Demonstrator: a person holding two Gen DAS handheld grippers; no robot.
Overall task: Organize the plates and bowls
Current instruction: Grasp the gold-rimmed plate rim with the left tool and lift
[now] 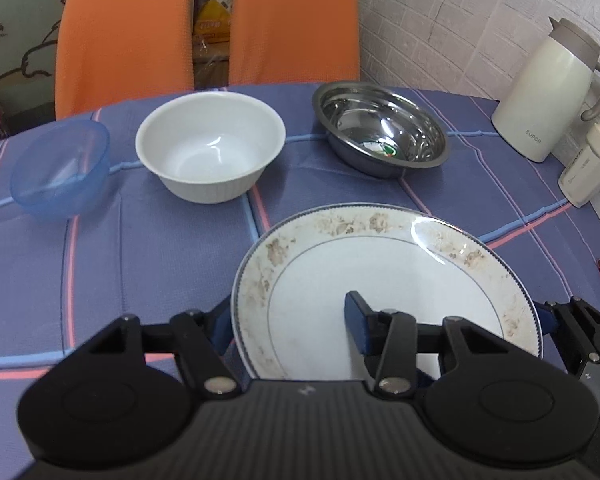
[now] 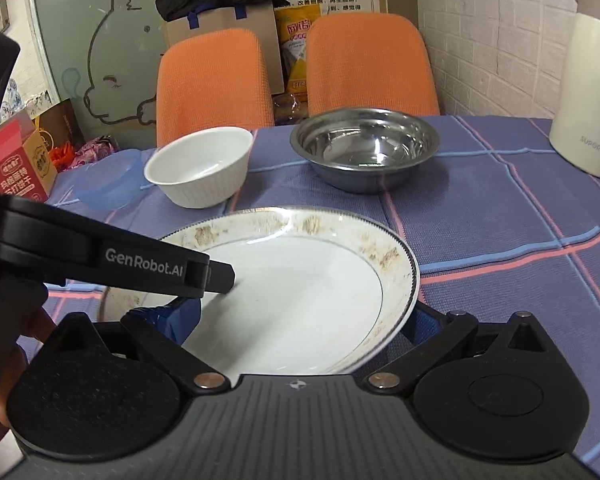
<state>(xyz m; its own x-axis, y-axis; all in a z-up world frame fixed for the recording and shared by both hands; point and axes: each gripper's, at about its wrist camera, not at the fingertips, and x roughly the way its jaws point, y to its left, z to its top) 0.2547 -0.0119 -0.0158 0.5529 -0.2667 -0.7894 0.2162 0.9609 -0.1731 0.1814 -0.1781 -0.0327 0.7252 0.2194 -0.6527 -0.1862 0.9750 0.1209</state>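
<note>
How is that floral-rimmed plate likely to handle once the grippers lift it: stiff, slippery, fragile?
The floral-rimmed plate looks like glazed china, so probably rigid and breakable if dropped. Its glossy surface shows glare, so the left gripper may slip on the rim. Being wide and shallow, it would likely tilt if gripped at one edge only.

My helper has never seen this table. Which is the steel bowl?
On the blue checked tablecloth, look along the far row of three bowls. The steel bowl is the rightmost, nearest the cream jug: shiny metal, wide and shallow, unlike the white bowl and blue plastic bowl.
</note>
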